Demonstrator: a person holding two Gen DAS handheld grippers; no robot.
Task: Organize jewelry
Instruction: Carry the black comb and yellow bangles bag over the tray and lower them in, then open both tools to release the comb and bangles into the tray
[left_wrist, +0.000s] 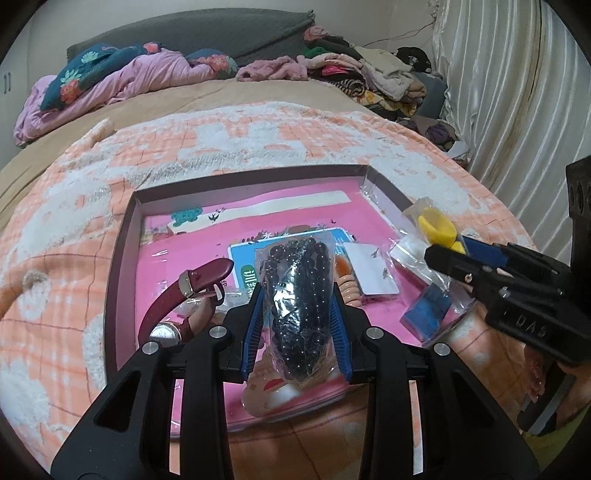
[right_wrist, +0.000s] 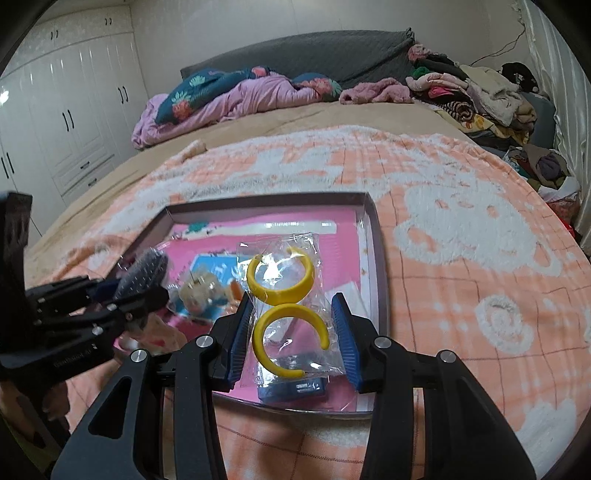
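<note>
Both jaws are clamped on slippery bags: black beads (left_wrist: 299, 306), yellow hoops (right_wrist: 284, 314); either could be dropped outside the box (left_wrist: 125, 236).

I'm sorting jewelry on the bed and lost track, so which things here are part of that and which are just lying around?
Part of the job:
- bag of black beads, in the left gripper
- bag of yellow hoop earrings, in the right gripper
- red-strap watch
- earring card
- box

Lying about:
- pink bedding
- clothes pile
- wardrobe
</note>
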